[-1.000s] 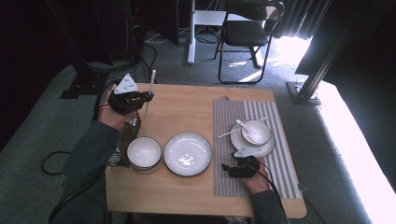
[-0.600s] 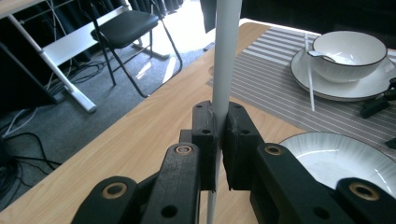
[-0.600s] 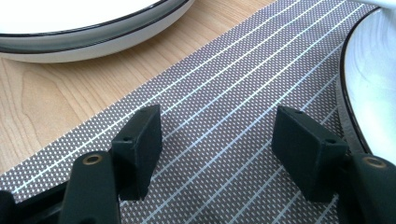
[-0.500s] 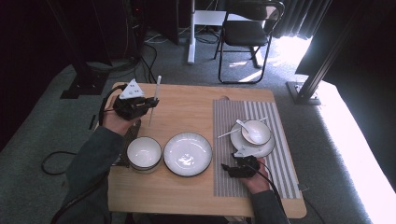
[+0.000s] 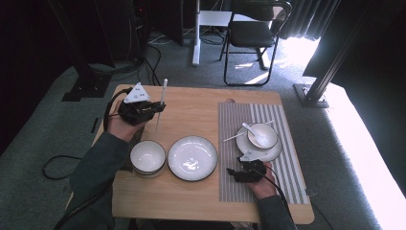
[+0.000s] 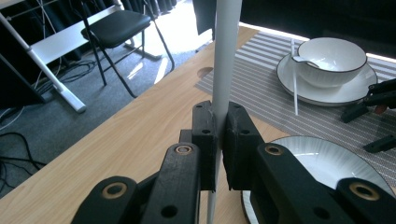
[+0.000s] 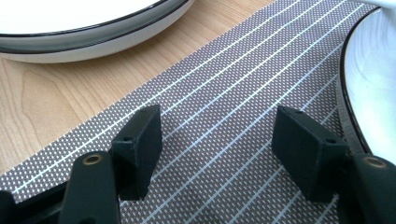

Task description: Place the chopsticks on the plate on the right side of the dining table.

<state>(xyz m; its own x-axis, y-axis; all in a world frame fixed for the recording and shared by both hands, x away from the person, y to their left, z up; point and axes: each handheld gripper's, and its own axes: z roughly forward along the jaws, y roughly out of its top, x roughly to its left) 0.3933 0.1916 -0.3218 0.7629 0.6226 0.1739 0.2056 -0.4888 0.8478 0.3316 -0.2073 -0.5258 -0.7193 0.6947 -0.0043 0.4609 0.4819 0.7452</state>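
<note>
We see the left gripper [image 5: 154, 107] raised over the far left part of the wooden table [image 5: 191, 201], its jaws clamped on a slim white chopstick [image 5: 161, 103]. In the left gripper view the stick [image 6: 225, 60] stands nearly upright between the pads, which pinch it at about mid-length, with one end rising above them and the other hanging below toward the table top. We judge the stick to be light, stiff and smooth: it needs little force to carry, but its glossy round surface may slide or pivot between flat pads, so a hold near the middle, square across the shaft, seems safest to us. A grip near either end would probably let it swing. The right gripper [image 5: 241, 173] rests low on the striped placemat [image 5: 282, 172], its jaws apart with nothing between them, just beside the plate [image 5: 275, 153] that carries a bowl [image 5: 268, 132] with a spoon [image 5: 249, 129]. A second stick [image 5: 237, 136] lies with its near end on the mat and its far end on that plate. An empty bowl [image 5: 147, 156] and an empty plate [image 5: 192, 157] sit side by side on the bare wood.
</note>
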